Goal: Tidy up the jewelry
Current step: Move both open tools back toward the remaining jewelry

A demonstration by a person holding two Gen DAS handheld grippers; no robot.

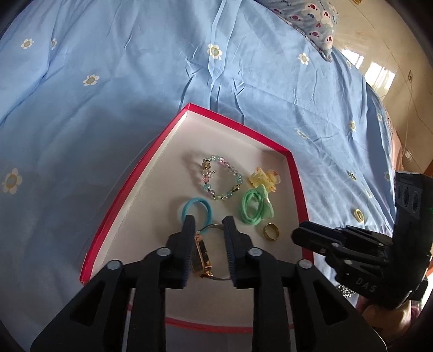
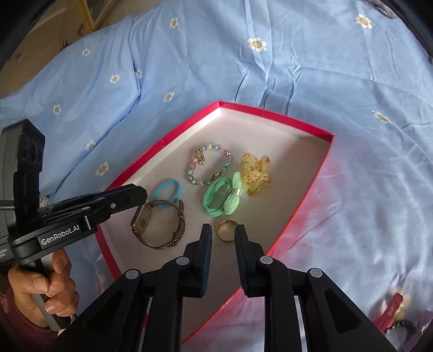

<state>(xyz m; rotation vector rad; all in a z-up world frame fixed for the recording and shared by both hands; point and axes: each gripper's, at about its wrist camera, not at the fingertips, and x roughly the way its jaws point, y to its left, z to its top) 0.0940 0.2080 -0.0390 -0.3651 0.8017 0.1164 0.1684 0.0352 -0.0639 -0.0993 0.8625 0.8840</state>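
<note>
A red box with a white inside lies on the blue bedspread. In it lie a bead bracelet, a yellow hair claw, a green hair tie, a blue hair tie, a gold ring and a gold watch. My left gripper is open, its jaws on either side of the watch. My right gripper is open just above the ring.
A patterned pillow lies at the far edge of the bed. Some jewelry lies on the bedspread outside the box, a small yellow piece and red and beaded pieces. A hand holds the left gripper's handle.
</note>
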